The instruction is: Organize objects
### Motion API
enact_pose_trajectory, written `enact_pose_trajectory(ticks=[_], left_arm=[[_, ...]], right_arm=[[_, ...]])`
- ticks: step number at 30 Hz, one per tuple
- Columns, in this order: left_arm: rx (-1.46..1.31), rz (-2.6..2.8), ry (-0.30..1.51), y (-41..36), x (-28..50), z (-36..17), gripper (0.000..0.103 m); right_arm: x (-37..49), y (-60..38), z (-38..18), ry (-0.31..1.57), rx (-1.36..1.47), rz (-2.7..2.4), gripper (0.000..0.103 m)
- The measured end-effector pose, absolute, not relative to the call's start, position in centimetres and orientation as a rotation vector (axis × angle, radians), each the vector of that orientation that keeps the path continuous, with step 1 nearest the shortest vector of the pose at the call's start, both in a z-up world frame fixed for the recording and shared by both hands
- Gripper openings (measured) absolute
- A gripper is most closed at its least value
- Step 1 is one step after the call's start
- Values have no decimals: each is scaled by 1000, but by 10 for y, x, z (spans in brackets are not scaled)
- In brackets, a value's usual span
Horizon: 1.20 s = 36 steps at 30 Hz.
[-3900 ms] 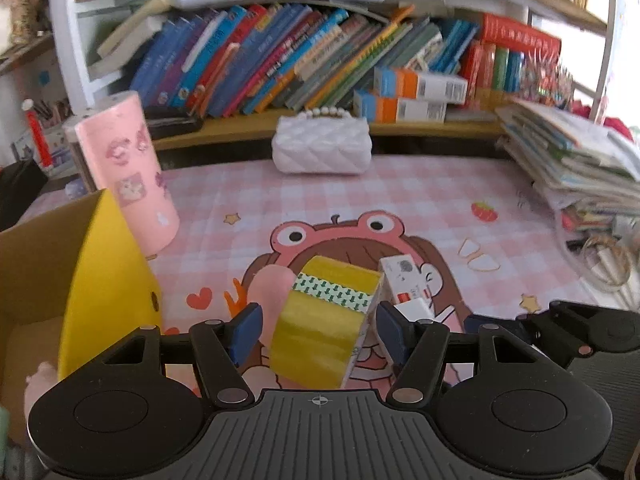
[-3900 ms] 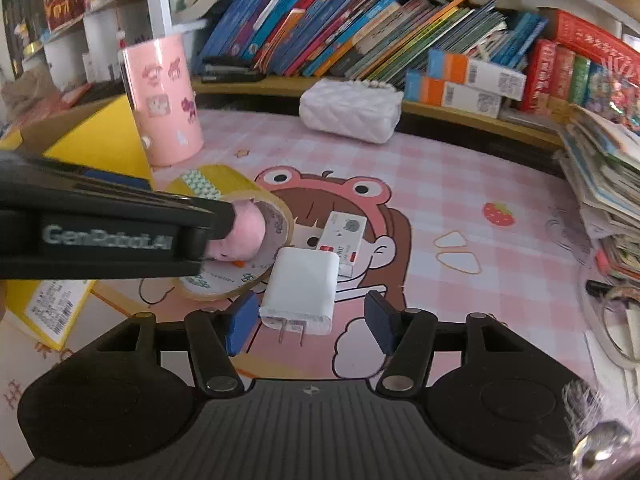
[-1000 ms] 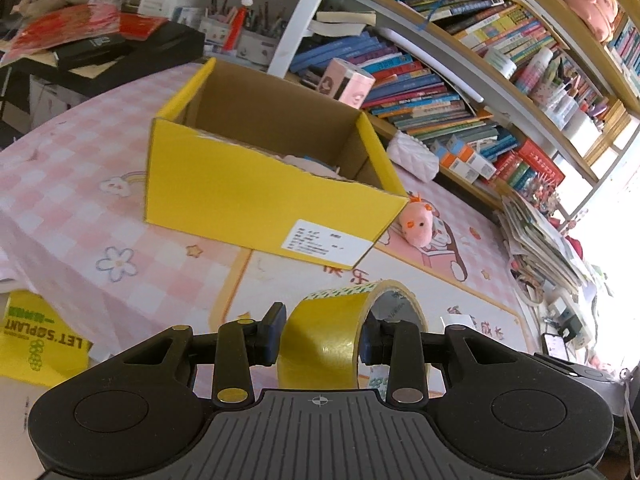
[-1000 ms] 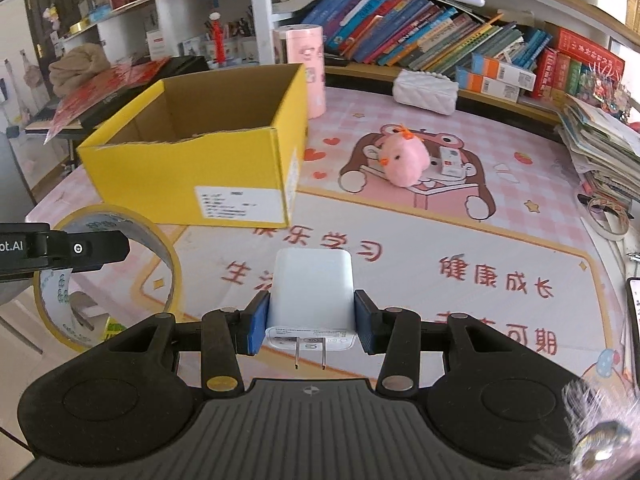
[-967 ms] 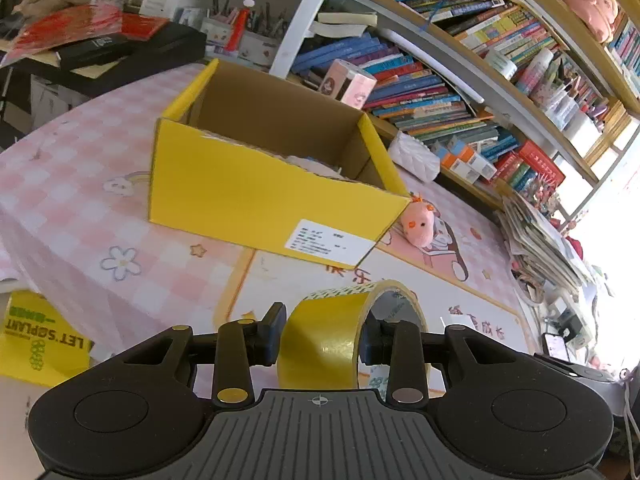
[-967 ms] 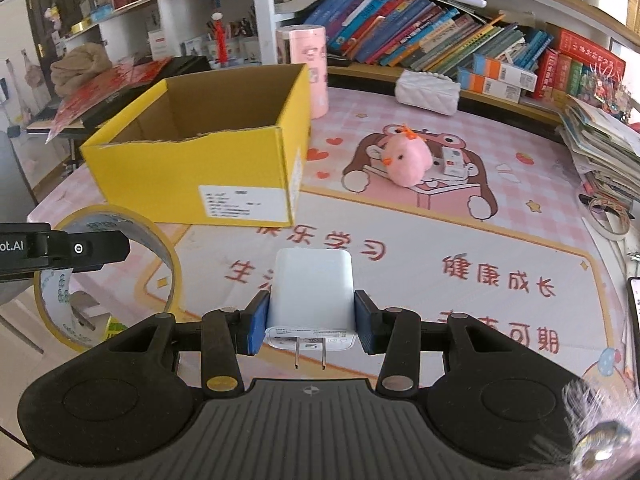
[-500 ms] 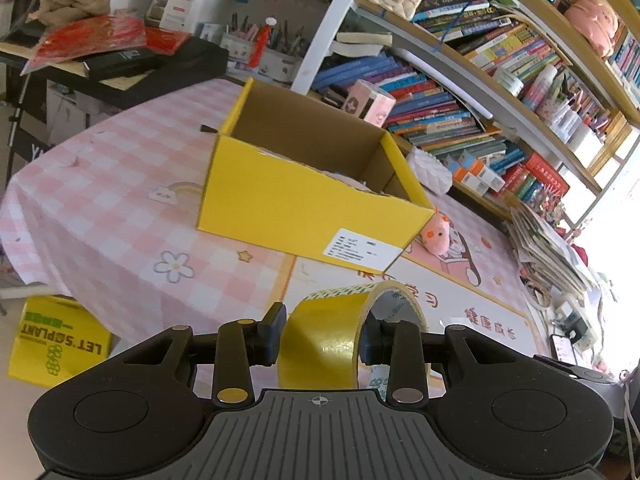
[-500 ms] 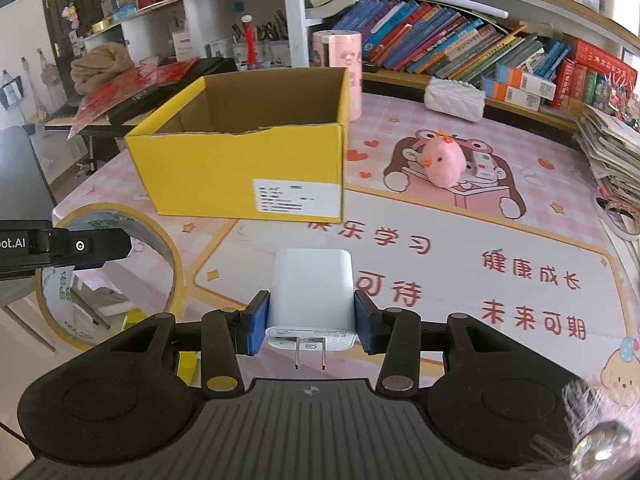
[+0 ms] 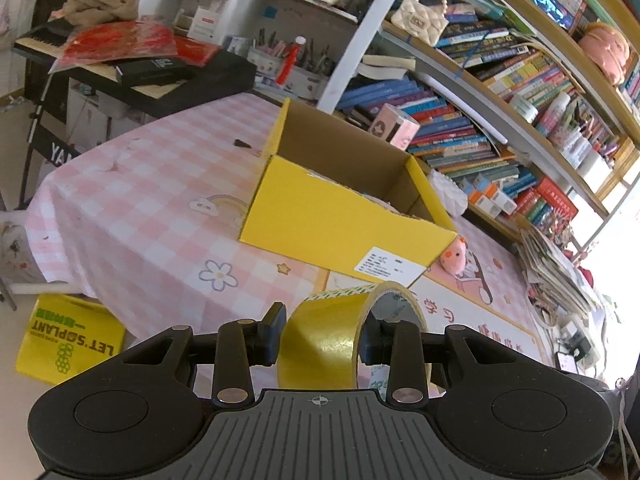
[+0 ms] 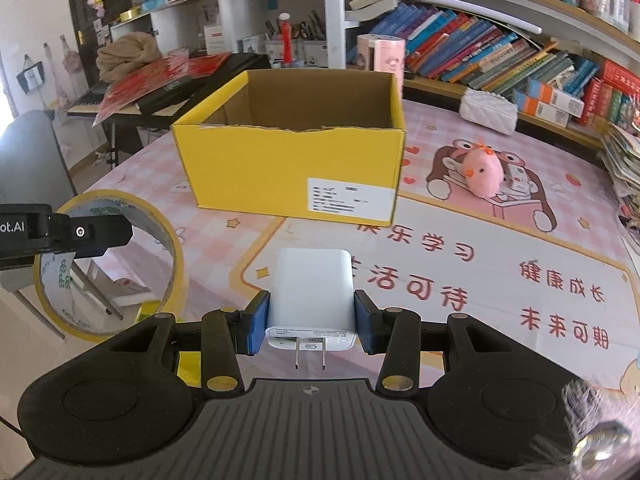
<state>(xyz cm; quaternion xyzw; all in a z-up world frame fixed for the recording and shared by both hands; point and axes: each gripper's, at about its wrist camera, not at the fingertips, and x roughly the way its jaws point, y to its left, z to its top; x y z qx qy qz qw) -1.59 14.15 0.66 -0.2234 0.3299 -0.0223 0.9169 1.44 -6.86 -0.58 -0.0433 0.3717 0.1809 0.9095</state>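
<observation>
- Left gripper [image 9: 322, 338]: jaws clamped across the width of a yellow tape roll [image 9: 324, 344], one pad on each rim; roll held on edge, hollow core facing right in the left wrist view.
- Same tape roll [image 10: 108, 264] in the right wrist view at far left, raised off the surface near the table's near edge, one black finger [image 10: 86, 234] crossing its open centre.
- Right gripper [image 10: 310, 320]: blue pads pressed on both sides of a white charger [image 10: 311, 294], two metal prongs pointing back toward the camera; held above the printed play mat [image 10: 460, 280].
- Yellow cardboard box [image 10: 292, 172]: open top, brown inside, white label on near face; standing on the pink checked tablecloth [image 9: 140, 208], ahead of both grippers. Contents not clear from either view.
- Pink plush chick [image 10: 482, 176]: lying on the mat's cartoon figure, right of the box, well apart from both grippers.
- Small white packet [image 10: 518, 178]: just behind the chick, touching or nearly so.
- White quilted pouch [image 10: 488, 111]: at table's far edge below the bookshelf [image 10: 500, 56].
- Pink cylinder [image 10: 380, 54]: upright behind the box.
</observation>
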Motion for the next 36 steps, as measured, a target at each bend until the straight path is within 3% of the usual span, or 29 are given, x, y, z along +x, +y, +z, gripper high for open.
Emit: enact_pose_trajectory(ticks=[14, 25, 36], left_arm=[[-468, -39, 623, 148, 14, 24, 34], [-458, -25, 525, 147, 80, 57, 34], [-432, 41, 496, 142, 151, 62, 34]], right_arm=[[40, -66, 7, 721, -113, 373, 41], [108, -62, 48, 574, -87, 401, 41], [183, -61, 46, 565, -124, 441, 41]])
